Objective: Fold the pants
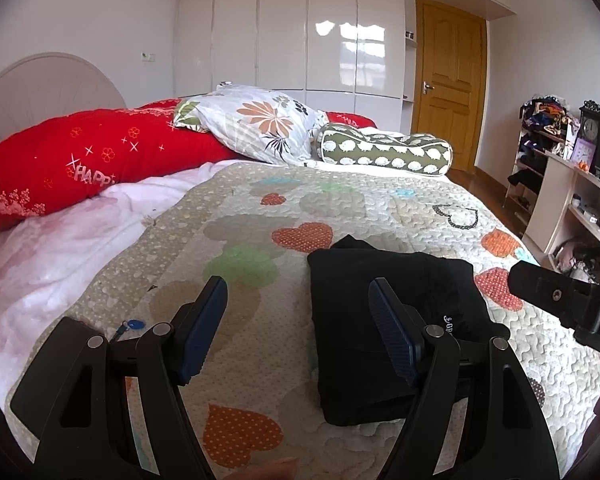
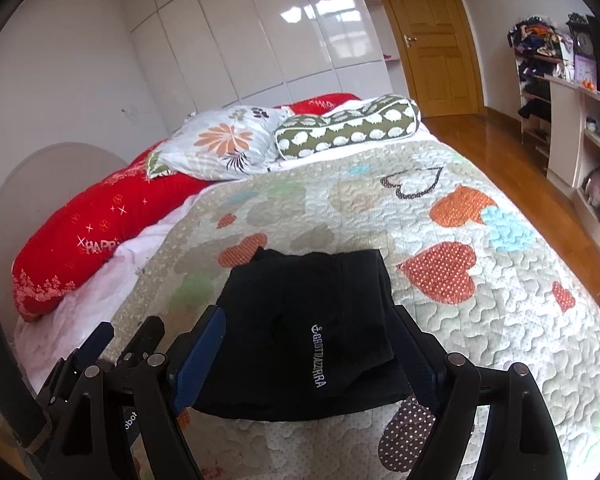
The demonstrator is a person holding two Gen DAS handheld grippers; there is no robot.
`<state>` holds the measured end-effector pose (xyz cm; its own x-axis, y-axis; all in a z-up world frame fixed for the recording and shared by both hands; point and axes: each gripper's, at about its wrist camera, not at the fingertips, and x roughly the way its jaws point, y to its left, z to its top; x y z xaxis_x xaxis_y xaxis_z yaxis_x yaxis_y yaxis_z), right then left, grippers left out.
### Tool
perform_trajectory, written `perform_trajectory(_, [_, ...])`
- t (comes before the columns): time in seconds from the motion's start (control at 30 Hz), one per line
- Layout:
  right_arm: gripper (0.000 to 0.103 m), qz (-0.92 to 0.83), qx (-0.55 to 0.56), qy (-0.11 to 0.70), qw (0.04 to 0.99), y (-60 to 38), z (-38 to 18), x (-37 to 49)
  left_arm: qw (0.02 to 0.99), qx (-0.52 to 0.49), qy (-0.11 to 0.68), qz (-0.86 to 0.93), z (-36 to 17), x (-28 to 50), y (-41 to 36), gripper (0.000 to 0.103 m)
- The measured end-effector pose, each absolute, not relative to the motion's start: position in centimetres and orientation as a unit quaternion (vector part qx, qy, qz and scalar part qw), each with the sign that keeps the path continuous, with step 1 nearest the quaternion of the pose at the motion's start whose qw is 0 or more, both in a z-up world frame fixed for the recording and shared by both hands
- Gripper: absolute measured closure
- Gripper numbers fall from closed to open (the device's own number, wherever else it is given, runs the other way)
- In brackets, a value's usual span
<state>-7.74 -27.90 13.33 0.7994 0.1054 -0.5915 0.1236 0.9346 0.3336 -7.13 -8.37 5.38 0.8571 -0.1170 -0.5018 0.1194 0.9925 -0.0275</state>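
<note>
the left gripper [image 1: 298, 328] hangs with its jaws spread wide and nothing between them; its right finger sits over the near left part of the black pants [image 1: 396, 320], its left finger over bare quilt. whether that right finger touches the cloth cannot be told. the right gripper [image 2: 306, 354] is likewise released, its blue pads standing either side of the near end of the black pants [image 2: 312, 320], gripping nothing.

the pants lie as a compact rectangular bundle on the heart-patterned quilt [image 2: 480, 320], toward the near right part of the bed. the layers look stacked and the edges fairly square, so the folding seems essentially done; at most a small tidy of the far left corner, which pokes out a little, remains.

the right wrist view shows the white brand lettering [image 2: 320, 356] on the top layer in full, and the stepped lower layer at the near edge. the left wrist view catches only part of that lettering but shows the right gripper [image 1: 556, 300] from the side at the right, a small blue tag [image 1: 134, 324] lying on the quilt near left, and more of the red bolster [image 1: 80, 160] and floral pillow [image 1: 256, 124] at the far end.
</note>
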Motion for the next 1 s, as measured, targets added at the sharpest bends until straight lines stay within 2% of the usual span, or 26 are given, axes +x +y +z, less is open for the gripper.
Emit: perform_trajectory(1.0, [0.022, 0.002, 0.167, 0.345, 0.924, -27.03, 12.6, -7.12, 0.962, 0.004, 0.263, -0.069, 4.86, -6.85, -8.46, 0.029])
